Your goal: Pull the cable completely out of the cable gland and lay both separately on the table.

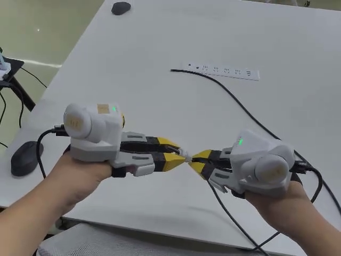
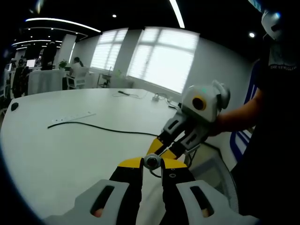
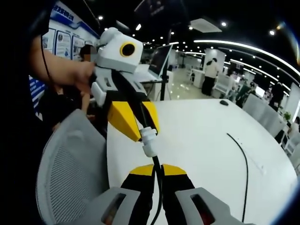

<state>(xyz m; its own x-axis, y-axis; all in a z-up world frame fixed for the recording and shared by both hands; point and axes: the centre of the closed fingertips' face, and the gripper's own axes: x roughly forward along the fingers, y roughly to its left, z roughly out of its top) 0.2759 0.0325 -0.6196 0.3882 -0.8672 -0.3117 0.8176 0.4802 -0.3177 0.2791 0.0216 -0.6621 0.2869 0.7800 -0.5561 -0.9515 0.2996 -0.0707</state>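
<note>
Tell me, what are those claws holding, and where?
Left gripper clamps the white cable gland by one end; right gripper pinches the black cable just beside it.

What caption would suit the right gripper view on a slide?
Right gripper grips the black cable while the left gripper holds the white cable gland at a white table.

My left gripper [image 1: 178, 154] had yellow tips on black jaws and a white body; my right gripper [image 1: 199, 161] matched. The cable gland [image 3: 148, 138] was white, its cable [image 3: 157, 173] black. On the plain white table [image 1: 160, 42] lay a white power strip [image 1: 224, 70] and a dark grey mouse [image 1: 121, 7].
</note>
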